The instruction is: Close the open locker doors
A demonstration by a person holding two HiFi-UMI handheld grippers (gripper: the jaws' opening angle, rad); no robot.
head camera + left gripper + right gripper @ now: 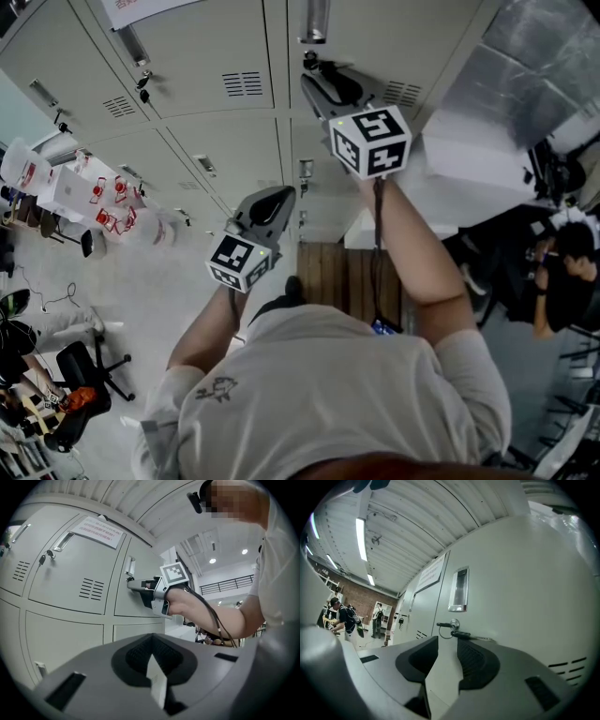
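A bank of grey lockers (216, 84) fills the top of the head view. My right gripper (323, 80) is raised against one locker door (511, 597). It is open, and its jaws rest on the door just below a key in the lock (452, 625) and a recessed handle (459, 590). Only the bare door shows between the jaws. From the left gripper view this door (136, 602) looks about flush with its neighbours. My left gripper (277, 197) hangs lower, away from the lockers. It is shut with nothing in it.
A paper notice (96, 529) is stuck on a neighbouring locker, which has keys hanging from its lock (47, 557). A table with red and white items (103, 197) and a black chair (80, 370) stand at the left. A person (567, 272) sits at the right.
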